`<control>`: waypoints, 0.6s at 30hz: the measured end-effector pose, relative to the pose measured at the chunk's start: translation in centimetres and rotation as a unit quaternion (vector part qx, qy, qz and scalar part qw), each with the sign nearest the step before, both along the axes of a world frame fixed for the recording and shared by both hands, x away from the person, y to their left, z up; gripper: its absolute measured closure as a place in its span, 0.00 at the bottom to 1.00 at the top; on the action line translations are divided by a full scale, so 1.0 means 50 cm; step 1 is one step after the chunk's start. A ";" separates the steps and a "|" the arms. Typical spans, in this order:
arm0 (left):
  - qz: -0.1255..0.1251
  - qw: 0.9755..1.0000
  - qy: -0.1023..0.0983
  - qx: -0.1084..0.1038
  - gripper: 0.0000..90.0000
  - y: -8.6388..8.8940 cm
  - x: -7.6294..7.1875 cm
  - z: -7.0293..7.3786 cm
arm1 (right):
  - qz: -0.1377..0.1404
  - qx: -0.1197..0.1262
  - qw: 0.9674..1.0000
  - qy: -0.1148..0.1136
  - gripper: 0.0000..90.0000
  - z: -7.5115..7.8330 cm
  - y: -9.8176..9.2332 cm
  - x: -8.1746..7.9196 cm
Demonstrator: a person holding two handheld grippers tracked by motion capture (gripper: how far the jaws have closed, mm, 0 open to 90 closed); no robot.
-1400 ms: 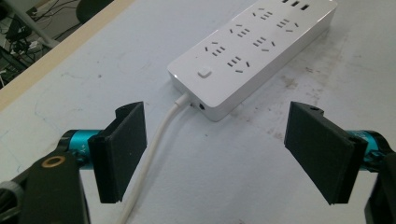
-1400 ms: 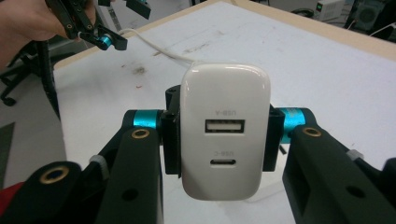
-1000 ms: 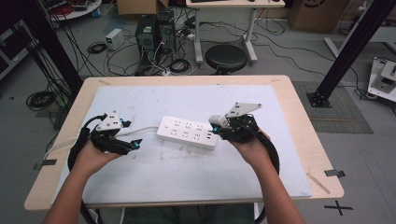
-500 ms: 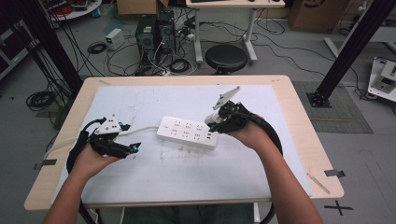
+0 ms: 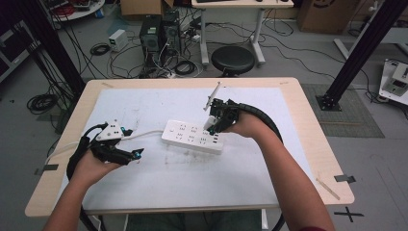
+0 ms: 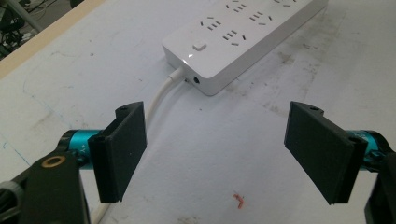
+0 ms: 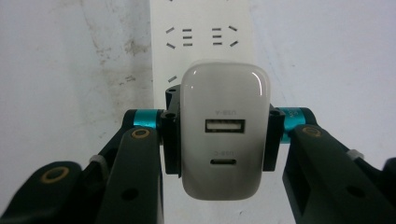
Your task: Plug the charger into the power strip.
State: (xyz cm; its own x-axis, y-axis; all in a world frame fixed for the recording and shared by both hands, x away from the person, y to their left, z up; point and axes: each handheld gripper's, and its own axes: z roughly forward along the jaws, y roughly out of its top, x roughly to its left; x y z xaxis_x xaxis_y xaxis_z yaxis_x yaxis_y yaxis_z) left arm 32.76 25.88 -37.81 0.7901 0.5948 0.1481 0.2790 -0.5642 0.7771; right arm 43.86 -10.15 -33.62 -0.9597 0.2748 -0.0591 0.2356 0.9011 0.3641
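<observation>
**Charger held over power strip; left tool idle**

The right hand-held gripper (image 7: pixel 223 140) has its two black jaws clamped on the sides of a glossy white plastic USB wall charger (image 7: pixel 225 135), whose face with two ports, one above the other, points toward that gripper's camera. In the high view the right hand-held gripper (image 5: pixel 215 126) sits over the right half of a long white plastic power strip (image 5: pixel 192 136), with the charger above the strip's sockets; whether its prongs touch the strip cannot be told.

The left hand-held gripper (image 6: pixel 224 154) stands with jaws wide apart and nothing between them, just above the desk surface. In the high view it (image 5: pixel 130 155) lies to the left of the strip, near but apart from it. A white round cable (image 6: pixel 161 95) leaves the strip's near end beside a small dark port and runs under the left jaw.

The strip lies slightly aslant near the middle of a white sheet (image 5: pixel 298 144) that covers most of the pale wooden desk (image 5: pixel 317 125). The sheet bears grey scuffs and smudges, and a small red fleck (image 6: pixel 238 199) close to the left jaws.

Beyond the desk, on the grey floor, stand a round black stool (image 5: pixel 233 59), black computer towers (image 5: pixel 156 32), loose coils of dark cable, black metal frame posts and cardboard boxes. A black tape cross (image 5: pixel 348 213) marks the floor at the lower right.
</observation>
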 end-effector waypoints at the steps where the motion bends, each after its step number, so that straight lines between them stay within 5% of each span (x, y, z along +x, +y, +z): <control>1: 0.000 1.000 0.002 0.003 0.23 0.001 0.000 -0.001 | 0.004 -0.006 1.000 0.003 0.70 -0.004 0.004 0.005; 18: 0.009 1.000 0.009 0.002 0.23 0.024 0.002 -0.016 | 0.022 -0.055 0.997 0.042 0.70 -0.044 0.049 0.058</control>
State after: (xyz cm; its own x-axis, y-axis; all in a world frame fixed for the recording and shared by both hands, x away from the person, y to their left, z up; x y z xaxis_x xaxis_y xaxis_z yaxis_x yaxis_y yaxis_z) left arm 32.84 27.08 -38.58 0.7819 0.6084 0.1357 0.3034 -0.5616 0.7698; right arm 46.76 -7.69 -35.84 -0.9733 0.2295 -0.0060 0.2211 0.9442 0.2440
